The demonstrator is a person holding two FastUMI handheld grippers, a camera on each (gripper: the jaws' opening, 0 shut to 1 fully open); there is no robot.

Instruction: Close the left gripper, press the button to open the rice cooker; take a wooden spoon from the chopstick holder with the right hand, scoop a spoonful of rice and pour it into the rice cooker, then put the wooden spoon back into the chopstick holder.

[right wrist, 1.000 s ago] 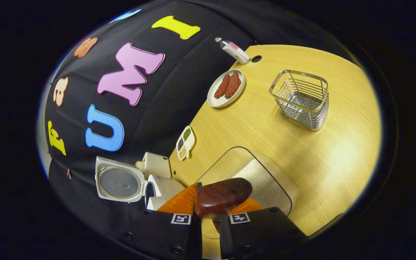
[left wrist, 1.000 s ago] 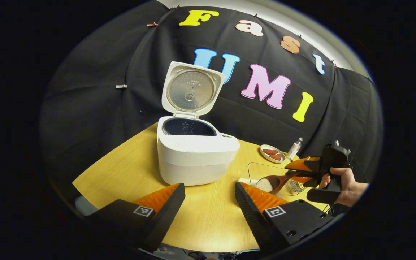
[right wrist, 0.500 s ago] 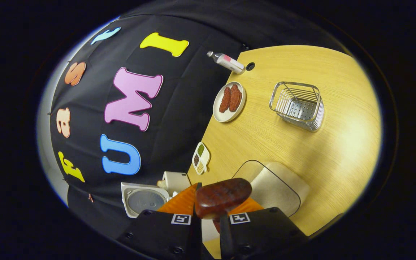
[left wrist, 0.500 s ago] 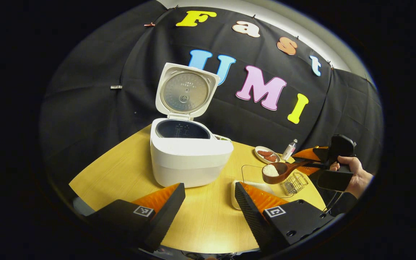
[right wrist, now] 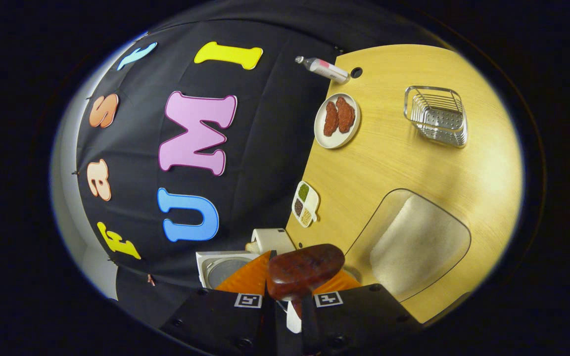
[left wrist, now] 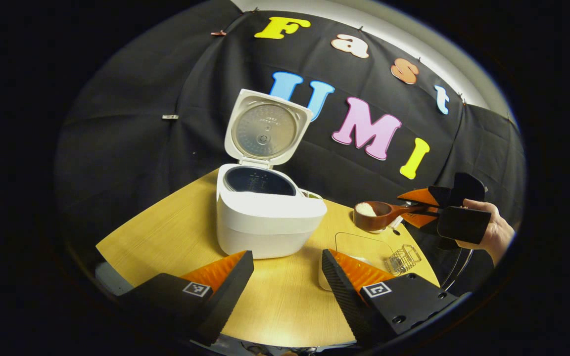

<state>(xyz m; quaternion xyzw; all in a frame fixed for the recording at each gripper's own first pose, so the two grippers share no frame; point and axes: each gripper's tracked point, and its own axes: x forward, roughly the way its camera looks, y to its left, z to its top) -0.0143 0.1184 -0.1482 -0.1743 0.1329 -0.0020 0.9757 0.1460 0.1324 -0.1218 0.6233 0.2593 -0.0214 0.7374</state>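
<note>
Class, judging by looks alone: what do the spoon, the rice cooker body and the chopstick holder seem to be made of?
Wooden spoon: dark polished wood, reddish-brown with a sheen. Rice cooker body: probably smooth white plastic, matte and seamless. Chopstick holder: shiny metal wire, likely steel, with bright reflections and a perforated base.

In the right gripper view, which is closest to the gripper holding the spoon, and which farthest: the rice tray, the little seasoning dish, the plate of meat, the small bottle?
From the right gripper:
1. Rice tray, just ahead, to the view's right.
2. Seasoning dish, farther up, by the wall.
3. Meat plate, well beyond it.
4. Bottle, farthest, at the table's edge.
</note>
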